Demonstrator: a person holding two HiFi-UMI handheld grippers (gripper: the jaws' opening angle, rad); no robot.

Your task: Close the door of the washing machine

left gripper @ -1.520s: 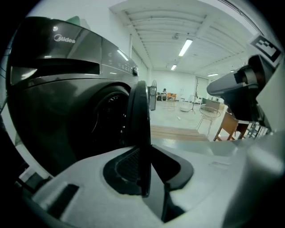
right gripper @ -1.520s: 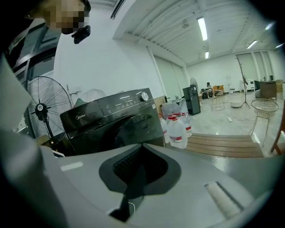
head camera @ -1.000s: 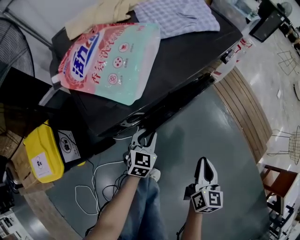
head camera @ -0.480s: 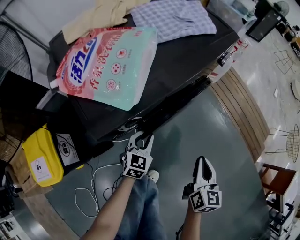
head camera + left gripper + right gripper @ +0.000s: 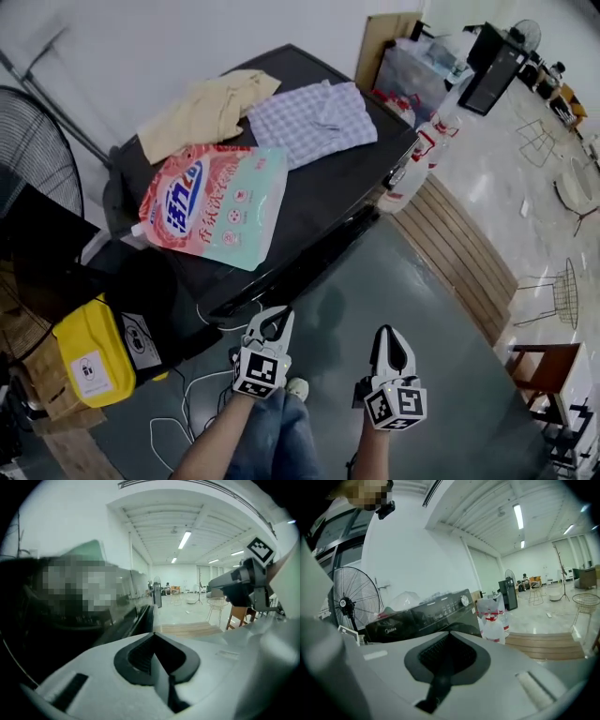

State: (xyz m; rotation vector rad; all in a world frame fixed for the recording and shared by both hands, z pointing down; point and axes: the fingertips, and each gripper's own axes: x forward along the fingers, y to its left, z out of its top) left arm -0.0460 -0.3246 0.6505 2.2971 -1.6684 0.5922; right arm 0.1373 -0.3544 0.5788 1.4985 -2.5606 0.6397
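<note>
The black washing machine (image 5: pixel 309 211) stands ahead of me; its glossy front (image 5: pixel 314 258) shows only edge-on, flush with the body. On its lid lie a detergent pouch (image 5: pixel 216 211) and folded clothes (image 5: pixel 309 117). My left gripper (image 5: pixel 277 319) hovers just off the front's lower left, shut, with nothing in it. The right gripper (image 5: pixel 387 335) hangs over the floor to its right, also shut and empty. In the left gripper view the jaws (image 5: pixel 153 637) meet beside the dark front (image 5: pixel 136 618). From the right gripper (image 5: pixel 449 637) the machine's control panel (image 5: pixel 426 613) shows.
A yellow box (image 5: pixel 89 354) and a standing fan (image 5: pixel 37 141) are left of the machine. White cables (image 5: pixel 202 412) trail on the floor near my leg (image 5: pixel 277 441). Bagged bottles (image 5: pixel 422 155) and a wooden platform (image 5: pixel 459 253) lie to the right, a chair (image 5: pixel 553 375) farther right.
Both grippers have risen and drawn slightly away from the machine's front. The left jaws, a little apart before, have come together. The head view has tilted up, showing more of the room.
</note>
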